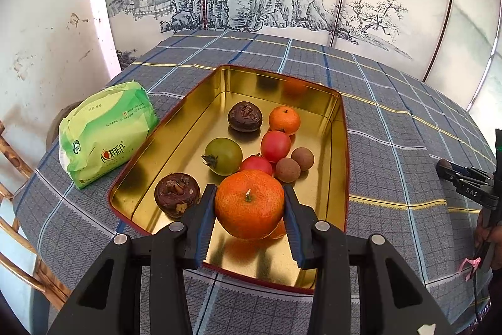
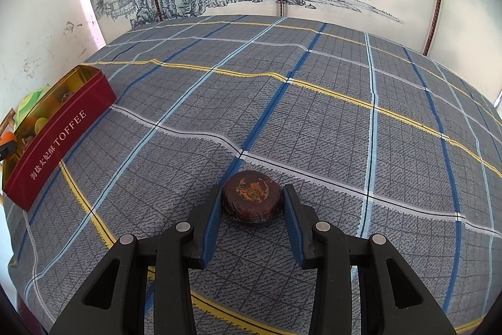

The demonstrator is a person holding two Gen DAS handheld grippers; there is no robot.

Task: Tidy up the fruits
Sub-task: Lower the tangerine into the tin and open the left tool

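Orange (image 1: 249,204), dimpled and round, sits pinched in the left gripper (image 1: 249,200) over the gold tin (image 1: 340,146). Right view alone shows right gripper (image 2: 251,203) clamping a wrinkled dark fruit (image 2: 251,201) on checked cloth (image 2: 313,115).

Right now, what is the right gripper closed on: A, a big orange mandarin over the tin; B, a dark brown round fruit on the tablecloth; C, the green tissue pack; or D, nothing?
B: the right gripper clamps the dark brown fruit on the checked tablecloth, well away from the red tin.
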